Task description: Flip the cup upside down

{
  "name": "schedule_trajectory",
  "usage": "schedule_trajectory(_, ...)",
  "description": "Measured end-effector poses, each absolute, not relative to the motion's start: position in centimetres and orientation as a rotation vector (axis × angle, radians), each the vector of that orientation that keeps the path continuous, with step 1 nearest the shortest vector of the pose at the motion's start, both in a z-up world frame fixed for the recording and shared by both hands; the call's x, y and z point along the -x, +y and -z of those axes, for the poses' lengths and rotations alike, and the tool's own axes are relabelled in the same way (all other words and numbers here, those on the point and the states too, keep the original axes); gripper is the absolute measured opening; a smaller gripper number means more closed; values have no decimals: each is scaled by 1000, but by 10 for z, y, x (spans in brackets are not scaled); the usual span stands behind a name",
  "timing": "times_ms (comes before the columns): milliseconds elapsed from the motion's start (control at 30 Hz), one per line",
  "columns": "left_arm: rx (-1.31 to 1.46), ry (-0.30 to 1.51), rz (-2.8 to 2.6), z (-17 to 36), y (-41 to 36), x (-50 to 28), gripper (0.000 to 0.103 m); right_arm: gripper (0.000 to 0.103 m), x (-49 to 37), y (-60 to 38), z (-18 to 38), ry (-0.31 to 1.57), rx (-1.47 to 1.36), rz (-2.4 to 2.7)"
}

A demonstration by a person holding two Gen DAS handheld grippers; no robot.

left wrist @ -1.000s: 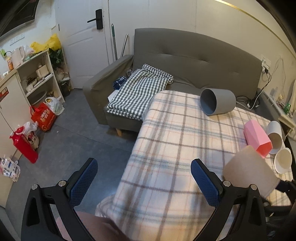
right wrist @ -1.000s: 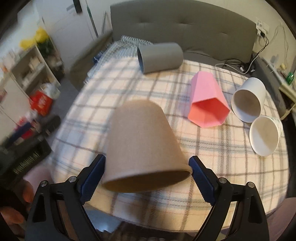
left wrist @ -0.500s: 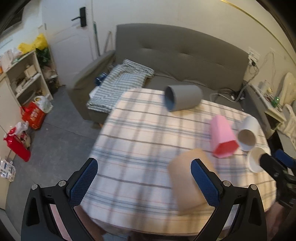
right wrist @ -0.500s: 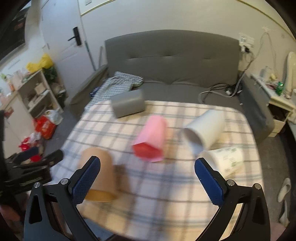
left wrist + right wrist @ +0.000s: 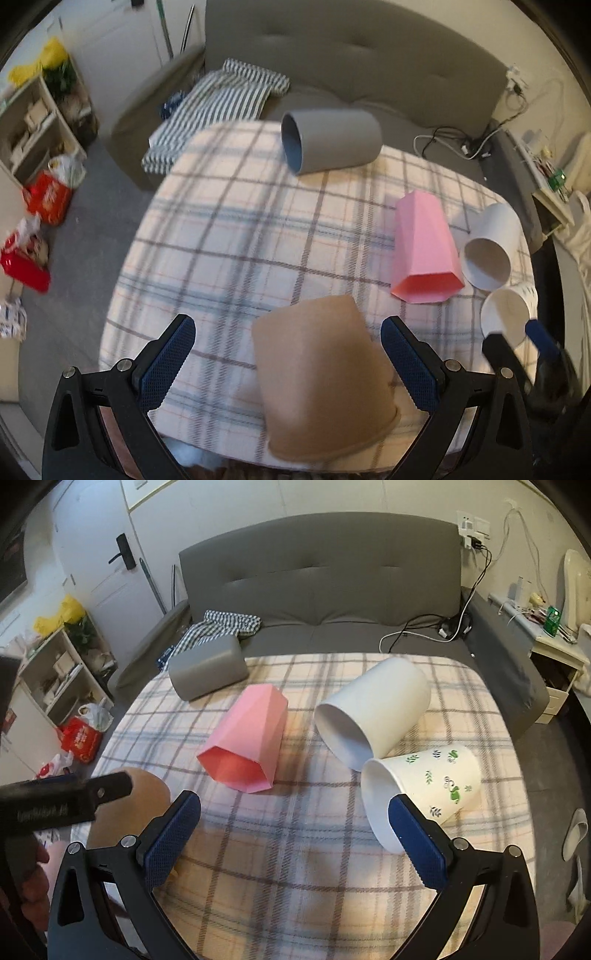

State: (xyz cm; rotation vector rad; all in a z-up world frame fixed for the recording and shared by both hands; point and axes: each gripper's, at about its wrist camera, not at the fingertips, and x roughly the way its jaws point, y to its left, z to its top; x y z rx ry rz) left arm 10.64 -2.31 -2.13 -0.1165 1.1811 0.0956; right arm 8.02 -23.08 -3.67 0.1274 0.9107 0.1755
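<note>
Left gripper (image 5: 288, 365): jaws spread wide, nothing between the blue pads under grip. The brown paper cup (image 5: 325, 384) stands mouth-down on the plaid tablecloth (image 5: 229, 229) at the near edge, inside the gap between the pads but clear of both; its flat base faces up and its rolled rim rests on the cloth. In the right wrist view the same cup (image 5: 147, 794) sits at the far left, partly hidden behind the black body of the left gripper.

Right gripper (image 5: 293, 832): jaws likewise wide apart, holding nothing. Its right pad overlaps the mouth of a white paper cup with green leaf print (image 5: 424, 794), which lies on its side; whether pad and cup touch cannot be told.

Beyond, on the cloth, all lying on their sides: a plain white paper cup (image 5: 373, 716) just behind the printed one, apparently touching it; a pink faceted plastic cup (image 5: 247, 742) near the centre, mouth toward the cameras; a grey cylindrical cup (image 5: 207, 672) at the far edge.

Behind the table: a grey upholstered sofa (image 5: 332, 590) carrying a folded checked cloth (image 5: 218, 624).
</note>
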Motion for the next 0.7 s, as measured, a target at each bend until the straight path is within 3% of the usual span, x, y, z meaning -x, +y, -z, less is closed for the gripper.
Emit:
schedule_trajectory(500,284,1398,-70,57,-13,-134,100,102,-93,-239,49,953,-185,-215)
schedule_trajectory(567,290,1405,-54,56,-12,-134,79,102,-94,-238,48,953,-185,-219)
schedule_trajectory(700,298,1398,-40,51,-14,-134,79,102,-92,-236,45,942,-181,-225)
